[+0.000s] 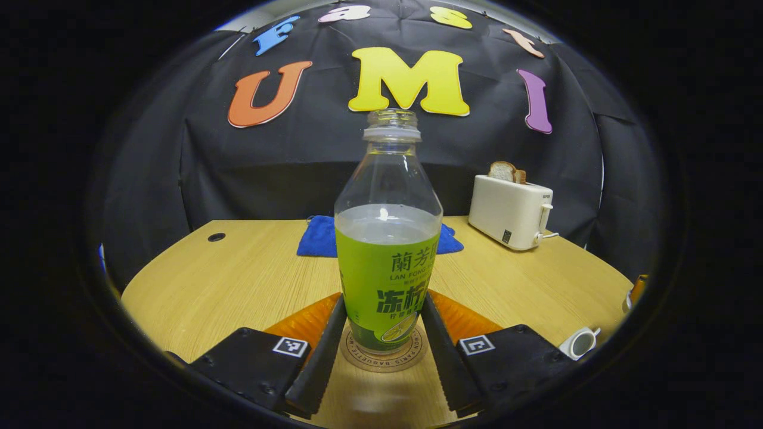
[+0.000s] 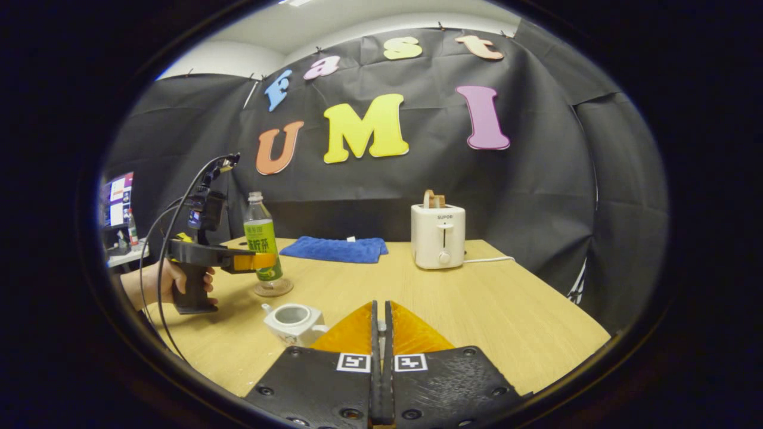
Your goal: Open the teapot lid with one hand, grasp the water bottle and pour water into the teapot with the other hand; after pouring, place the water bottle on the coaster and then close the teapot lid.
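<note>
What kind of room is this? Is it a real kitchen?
Probably not a real kitchen: it looks like a recording booth. A wooden table stands before a black cloth wall, with a toaster, teapot and water bottle set out like props.

Left gripper view: camera sits low over the table (image 1: 238, 268), very close to the water bottle (image 1: 386, 262), facing the booth's back wall; toaster (image 1: 511, 211) lies beyond-right of the bottle. Right gripper view: camera stands farther back, facing the same wall, with the bottle (image 2: 262, 241) far-left. Both views share the bottle, toaster (image 2: 438, 235), blue cloth (image 2: 335, 248) and table.
</note>
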The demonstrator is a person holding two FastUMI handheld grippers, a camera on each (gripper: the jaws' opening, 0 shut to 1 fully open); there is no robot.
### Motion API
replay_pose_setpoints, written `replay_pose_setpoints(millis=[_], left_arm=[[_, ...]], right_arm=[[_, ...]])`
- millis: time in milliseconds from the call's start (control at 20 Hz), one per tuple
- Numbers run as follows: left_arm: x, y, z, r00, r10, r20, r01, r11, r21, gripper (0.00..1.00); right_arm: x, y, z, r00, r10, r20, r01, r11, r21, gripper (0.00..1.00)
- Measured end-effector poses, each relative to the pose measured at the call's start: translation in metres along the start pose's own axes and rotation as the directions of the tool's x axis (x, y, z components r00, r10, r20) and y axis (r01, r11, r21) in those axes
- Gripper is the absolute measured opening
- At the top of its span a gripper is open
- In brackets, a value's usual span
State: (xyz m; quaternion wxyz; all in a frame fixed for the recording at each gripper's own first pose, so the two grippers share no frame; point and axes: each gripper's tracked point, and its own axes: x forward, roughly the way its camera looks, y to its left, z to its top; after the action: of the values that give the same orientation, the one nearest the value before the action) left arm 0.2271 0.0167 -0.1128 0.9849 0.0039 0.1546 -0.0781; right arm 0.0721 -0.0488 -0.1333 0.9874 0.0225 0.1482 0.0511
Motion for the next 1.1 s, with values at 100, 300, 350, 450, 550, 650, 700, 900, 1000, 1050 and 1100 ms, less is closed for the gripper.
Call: replay_pose_setpoints(millis=[100, 300, 350, 450, 550, 650, 700, 900, 1000, 1050, 1100], left_arm=[[0.001, -0.001, -0.002, 1.000, -0.002, -0.005, 0.002, 1.000, -0.005, 0.78], [0.000, -0.002, -0.001, 1.000, 0.001, 0.000, -0.001, 1.000, 0.001, 0.77], [-0.001, -0.003, 0.000, 1.000, 0.000, -0.004, 0.000, 1.000, 0.005, 0.79], [-0.002, -0.006, -0.004, 1.000, -0.011, -0.020, 0.011, 1.000, 0.006, 0.80], [-0.006, -0.005, -0.008, 1.000, -0.001, -0.026, 0.001, 1.000, -0.001, 1.00], [-0.011, -0.004, -0.008, 1.000, 0.001, -0.021, -0.001, 1.000, -0.001, 1.00], [-0.015, 0.000, -0.008, 1.000, 0.012, -0.018, -0.012, 1.000, 0.004, 1.00], [-0.043, 0.015, -0.012, 0.999, 0.051, -0.019, -0.051, 0.999, -0.011, 1.00], [-0.061, 0.027, -0.013, 0.997, 0.081, -0.017, -0.082, 0.996, -0.020, 1.00], [-0.070, 0.033, -0.014, 0.996, 0.093, -0.016, -0.094, 0.995, -0.028, 1.00], [-0.079, 0.037, -0.015, 0.995, 0.101, -0.014, -0.101, 0.994, -0.037, 1.00]], right_arm=[[-0.002, 0.000, 0.001, 1.000, -0.001, 0.002, 0.001, 1.000, -0.004, 0.00], [-0.004, -0.001, 0.002, 1.000, -0.007, 0.005, 0.007, 1.000, -0.005, 0.00], [-0.005, -0.001, 0.003, 1.000, -0.007, 0.006, 0.007, 1.000, -0.004, 0.00], [-0.005, 0.000, 0.004, 1.000, -0.006, 0.009, 0.006, 1.000, -0.006, 0.00], [-0.007, 0.002, 0.005, 1.000, -0.003, 0.010, 0.003, 1.000, -0.008, 0.00], [-0.009, 0.006, 0.008, 1.000, -0.001, 0.016, 0.001, 1.000, -0.011, 0.00], [-0.009, 0.006, 0.009, 1.000, 0.002, 0.019, -0.002, 1.000, -0.014, 0.00], [-0.008, 0.017, 0.018, 0.999, 0.020, 0.036, -0.019, 0.999, -0.026, 0.00], [-0.002, 0.025, 0.021, 0.999, 0.036, 0.039, -0.034, 0.999, -0.033, 0.00], [0.001, 0.030, 0.024, 0.998, 0.048, 0.040, -0.047, 0.998, -0.035, 0.00], [0.003, 0.036, 0.026, 0.997, 0.060, 0.041, -0.058, 0.997, -0.041, 0.00]])
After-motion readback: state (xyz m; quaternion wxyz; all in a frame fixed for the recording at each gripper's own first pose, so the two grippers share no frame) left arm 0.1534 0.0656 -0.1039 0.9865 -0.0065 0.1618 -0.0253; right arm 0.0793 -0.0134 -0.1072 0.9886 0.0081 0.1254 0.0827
